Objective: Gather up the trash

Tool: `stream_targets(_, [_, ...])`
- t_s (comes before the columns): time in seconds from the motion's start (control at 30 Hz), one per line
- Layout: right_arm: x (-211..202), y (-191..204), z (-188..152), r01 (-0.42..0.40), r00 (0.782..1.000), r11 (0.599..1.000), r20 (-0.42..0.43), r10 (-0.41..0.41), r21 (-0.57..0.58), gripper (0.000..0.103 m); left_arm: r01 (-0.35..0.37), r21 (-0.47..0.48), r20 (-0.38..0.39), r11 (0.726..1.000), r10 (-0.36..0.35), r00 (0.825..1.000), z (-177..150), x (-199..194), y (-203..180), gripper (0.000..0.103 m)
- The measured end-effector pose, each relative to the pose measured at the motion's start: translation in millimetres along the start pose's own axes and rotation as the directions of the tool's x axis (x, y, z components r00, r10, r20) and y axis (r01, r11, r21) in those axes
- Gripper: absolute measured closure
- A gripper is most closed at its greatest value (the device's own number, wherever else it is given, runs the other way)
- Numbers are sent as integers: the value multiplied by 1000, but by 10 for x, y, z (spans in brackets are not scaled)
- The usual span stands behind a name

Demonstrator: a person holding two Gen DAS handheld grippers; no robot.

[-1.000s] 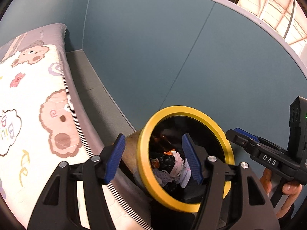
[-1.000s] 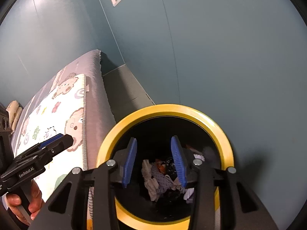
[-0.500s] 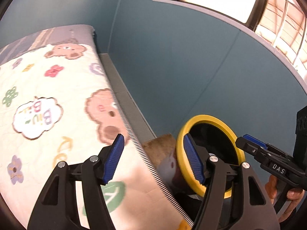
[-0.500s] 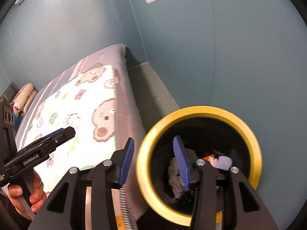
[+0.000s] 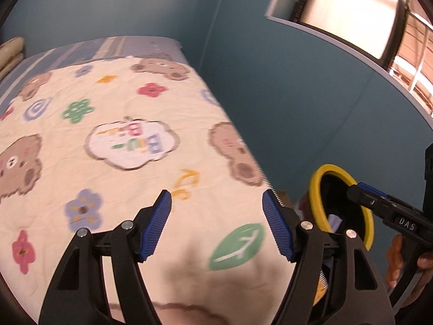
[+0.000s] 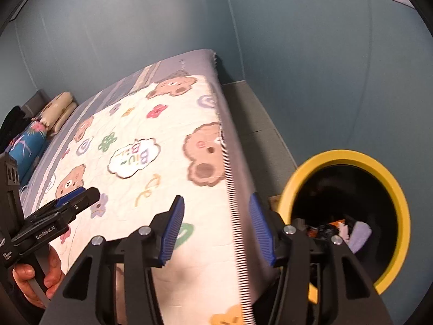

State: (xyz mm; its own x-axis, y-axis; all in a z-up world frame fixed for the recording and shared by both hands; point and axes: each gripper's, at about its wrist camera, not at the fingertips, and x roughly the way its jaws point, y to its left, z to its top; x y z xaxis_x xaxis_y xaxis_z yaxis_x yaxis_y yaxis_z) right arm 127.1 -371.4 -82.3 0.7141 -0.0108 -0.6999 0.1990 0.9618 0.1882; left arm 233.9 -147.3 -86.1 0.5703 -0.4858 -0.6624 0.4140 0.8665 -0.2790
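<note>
**Both hand-held grippers empty over the bed, bin already holding scraps**

The bed [image 5: 130, 140] fills most of both views, covered by a cream quilt [image 6: 151, 146] printed with bears, flowers and a cloud. No loose trash shows on the part of the quilt in view, though motion blur softens the near edge. Pillows [image 6: 55, 109] are stacked at the far end by the blue wall [image 6: 324, 67].

Beside the bed, on the floor against the wall, stands the yellow-rimmed bin [image 6: 349, 155]. Crumpled scraps of trash [image 6: 357, 234], pale and orange, lie in its dark inside, so some collecting looks done. What remains cannot be judged from here; no further piece is visible.

The left hand-held gripper [image 5: 216, 227] hangs above the quilt with its jaws opening, fairly wide, nothing between them. The right hand-held gripper [image 6: 216, 227] sits over the bed's edge just beside the bin, its jaws also opening, at a middling gap and empty. A likely next step is searching for more trash.
</note>
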Motion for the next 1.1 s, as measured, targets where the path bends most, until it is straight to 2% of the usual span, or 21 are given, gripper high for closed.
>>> stream_targets(0.17, [135,287,-78,-13,1000,999,-23,13,-34,46,-66,-47,14,997,67,998,-192,-235,471,32])
stream_targets(0.33, [180,562,-223,-46,998,997,-36,44,-61,33,-116,-76,25,990,118,993,-388,-388,875,28])
stream_targets(0.53, [229,859,-383,-54,998,994,-43,50,-96,27,-157,-126,38,980,163,986,-673,-544,1168,24])
stream_targets(0.6, [215,921,-432,-61,998,993,-39,57,-101,24,-172,-148,62,974,183,981,-747,-642,1267,20])
stream_targets(0.67, [171,988,-477,-59,998,993,-18,57,-107,22,-184,-156,94,971,200,975,-799,-734,1311,15])
stream_targets(0.8, [-21,1107,-557,-26,996,993,80,35,-114,12,-201,-145,173,969,224,959,-890,-923,1336,8])
stream_targets(0.87, [-150,1152,-586,-18,990,994,138,34,-112,10,-208,-138,231,968,235,944,-922,-1066,1311,8])
stream_targets(1.0, [-361,1208,-608,-2,972,993,233,30,-115,8,-210,-129,281,969,239,929,-918,-1275,1264,8])
stream_targets(1.1, [-517,1241,-625,10,955,993,294,24,-115,8,-234,-111,355,966,259,898,-912,-1510,1154,8])
